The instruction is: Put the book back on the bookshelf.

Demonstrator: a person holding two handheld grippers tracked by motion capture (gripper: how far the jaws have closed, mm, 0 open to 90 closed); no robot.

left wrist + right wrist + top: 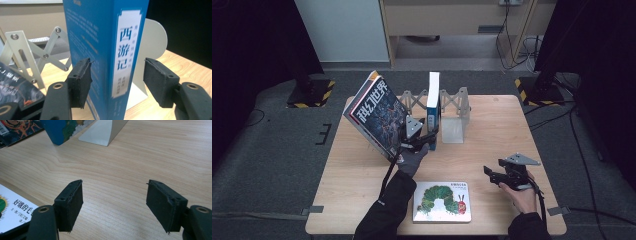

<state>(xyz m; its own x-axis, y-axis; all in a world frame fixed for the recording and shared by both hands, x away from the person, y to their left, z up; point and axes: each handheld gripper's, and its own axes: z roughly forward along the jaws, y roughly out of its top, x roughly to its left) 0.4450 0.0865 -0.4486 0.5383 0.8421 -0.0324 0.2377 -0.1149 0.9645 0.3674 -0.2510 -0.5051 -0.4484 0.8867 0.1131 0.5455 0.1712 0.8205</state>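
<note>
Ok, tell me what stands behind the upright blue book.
Behind the blue book stands the pale metal bookend, its rounded plate rising past the spine and its foot flat on the table. The book covers the rest of the plate.

A pale wooden bench (pixel 492 150) stood on grey carpet (pixel 277 160). At 12 o'clock beyond it rose a white panel (pixel 343 30) beside a light wooden cabinet (pixel 452 20), with cables (pixel 517 47) trailing on the floor. Black curtains (pixel 252 40) hung at 10 and 2 o'clock, above hazard-striped stand feet (pixel 312 94).
</note>
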